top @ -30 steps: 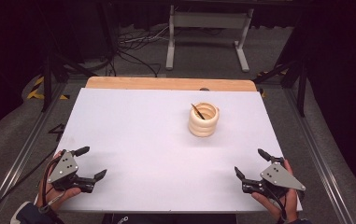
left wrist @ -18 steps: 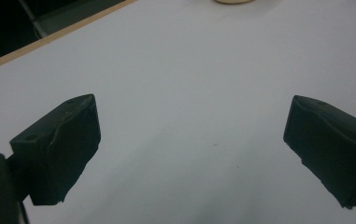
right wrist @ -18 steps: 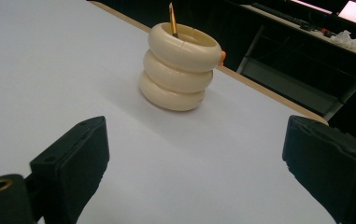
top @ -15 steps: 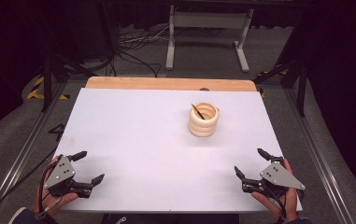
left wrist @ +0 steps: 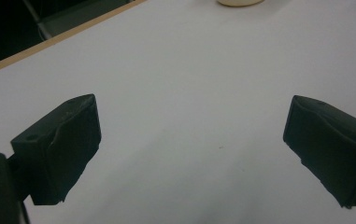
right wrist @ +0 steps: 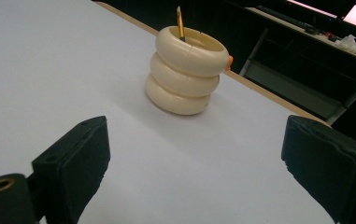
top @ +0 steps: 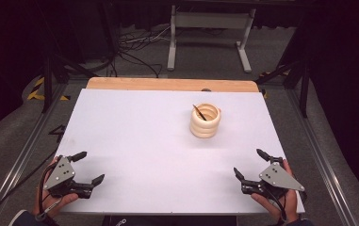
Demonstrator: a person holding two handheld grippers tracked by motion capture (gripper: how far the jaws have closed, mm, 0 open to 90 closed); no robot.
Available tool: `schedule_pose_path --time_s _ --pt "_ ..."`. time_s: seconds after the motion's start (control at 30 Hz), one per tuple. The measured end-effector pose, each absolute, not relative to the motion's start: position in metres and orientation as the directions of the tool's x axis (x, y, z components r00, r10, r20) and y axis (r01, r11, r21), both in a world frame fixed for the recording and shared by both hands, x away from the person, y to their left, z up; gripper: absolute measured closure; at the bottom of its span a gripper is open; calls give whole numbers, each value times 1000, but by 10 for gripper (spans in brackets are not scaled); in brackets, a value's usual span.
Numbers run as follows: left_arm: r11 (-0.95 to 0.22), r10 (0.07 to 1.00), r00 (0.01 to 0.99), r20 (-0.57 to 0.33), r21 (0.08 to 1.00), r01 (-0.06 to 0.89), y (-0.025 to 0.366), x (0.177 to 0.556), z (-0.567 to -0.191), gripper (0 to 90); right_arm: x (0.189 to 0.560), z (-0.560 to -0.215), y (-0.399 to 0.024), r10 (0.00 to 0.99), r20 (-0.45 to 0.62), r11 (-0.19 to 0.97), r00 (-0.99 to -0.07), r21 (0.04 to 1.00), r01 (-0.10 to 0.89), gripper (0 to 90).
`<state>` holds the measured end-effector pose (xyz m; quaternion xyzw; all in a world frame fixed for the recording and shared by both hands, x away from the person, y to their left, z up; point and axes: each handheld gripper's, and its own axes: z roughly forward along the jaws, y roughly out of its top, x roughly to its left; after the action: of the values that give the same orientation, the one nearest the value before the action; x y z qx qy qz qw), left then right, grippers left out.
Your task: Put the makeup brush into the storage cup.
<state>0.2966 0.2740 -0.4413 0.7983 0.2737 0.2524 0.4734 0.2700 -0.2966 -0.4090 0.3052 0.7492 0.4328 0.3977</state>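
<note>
A cream holder made of three stacked rings (top: 205, 121) stands upright on the white table top (top: 149, 132), right of centre toward the back. A thin dark-and-orange stick (top: 199, 112) leans inside it, its tip poking above the rim (right wrist: 180, 24). My left gripper (top: 88, 166) rests at the front left corner, open, with bare table between its jaws (left wrist: 192, 126). My right gripper (top: 251, 163) sits at the front right, open and empty. In the right gripper view the holder (right wrist: 186, 71) stands well beyond the jaws.
A wooden strip (top: 170, 84) borders the table's far edge. Behind it on the grey floor stand a metal stand (top: 208, 21) and loose cables (top: 134, 44). Metal rails (top: 24, 148) run along both sides of the table.
My left gripper has drawn back toward the front edge of the table. The right gripper and the holder have stayed put.
</note>
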Motion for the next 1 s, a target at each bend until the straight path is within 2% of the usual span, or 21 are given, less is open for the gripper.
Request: schedule_pose_path --time_s 1.0 --pt "-404 664 735 141 894 193 270 299 -441 52 270 -411 -299 805 -326 439 -496 889 129 87"
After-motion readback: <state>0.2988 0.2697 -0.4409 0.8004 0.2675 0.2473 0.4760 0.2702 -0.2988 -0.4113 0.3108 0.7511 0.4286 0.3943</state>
